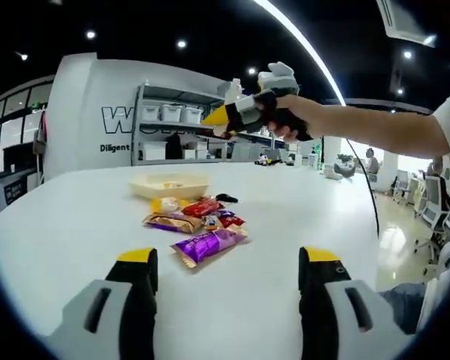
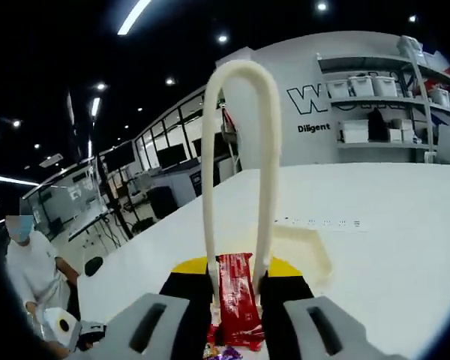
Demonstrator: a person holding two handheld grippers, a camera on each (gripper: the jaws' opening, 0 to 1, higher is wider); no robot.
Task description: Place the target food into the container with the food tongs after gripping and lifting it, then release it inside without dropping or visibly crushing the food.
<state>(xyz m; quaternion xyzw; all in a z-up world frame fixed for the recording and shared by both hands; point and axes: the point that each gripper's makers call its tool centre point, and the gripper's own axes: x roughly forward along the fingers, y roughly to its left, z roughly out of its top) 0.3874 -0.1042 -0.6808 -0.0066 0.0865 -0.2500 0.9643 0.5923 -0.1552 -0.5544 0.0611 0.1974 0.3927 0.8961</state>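
Observation:
Several snack packets lie in a pile on the white table [image 1: 75, 225]: a purple one [image 1: 210, 245], a gold one [image 1: 169, 221] and a red one [image 1: 202, 206]. Behind them stands a shallow cream tray [image 1: 169, 184]. My left gripper [image 1: 229, 256] is open, low over the table in front of the pile, nothing between its jaws. A hand holds my right gripper [image 1: 255, 112] high above the pile. My right gripper [image 2: 236, 266] is shut on the cream food tongs [image 2: 240, 75], loop end pointing away. A red packet [image 2: 236, 300] sits between the tong arms; I cannot tell if it is pinched.
The cream tray [image 2: 307, 247] lies beyond the tongs. Shelves with white bins [image 1: 172, 112] line the back wall. A person's arm [image 1: 375, 127] reaches in from the right. Another person [image 2: 34, 270] stands beyond the table's left edge.

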